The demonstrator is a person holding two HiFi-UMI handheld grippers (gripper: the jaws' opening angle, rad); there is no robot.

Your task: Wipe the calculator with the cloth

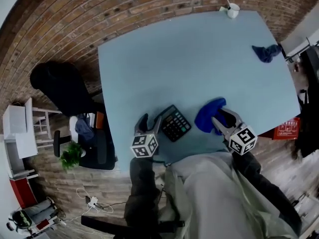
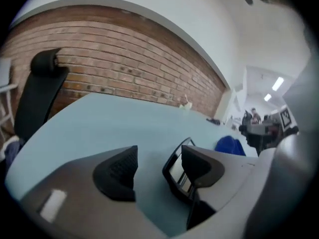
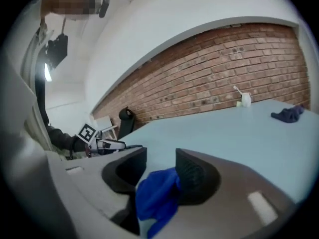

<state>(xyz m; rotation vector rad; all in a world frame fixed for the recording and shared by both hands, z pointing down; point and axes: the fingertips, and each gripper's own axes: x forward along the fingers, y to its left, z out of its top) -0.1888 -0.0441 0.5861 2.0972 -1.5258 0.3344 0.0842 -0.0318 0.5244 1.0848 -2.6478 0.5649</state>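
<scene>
Reaching up from the lower middle of the head view, both dark-sleeved forearms angle their tools a little downward over the near edge of the pale blue table (image 1: 199,63). The left gripper (image 1: 152,121) is spread wide with nothing clamped. The calculator (image 1: 176,124) lies flat on the table just right of it, its edge beside the right-hand pad in the left gripper view. The right gripper (image 1: 223,118) sits further right, its jaws pinching the bunched blue cloth (image 1: 208,112), which lies close to the calculator's right side. A darker rag (image 1: 266,52) lies at the upper right.
</scene>
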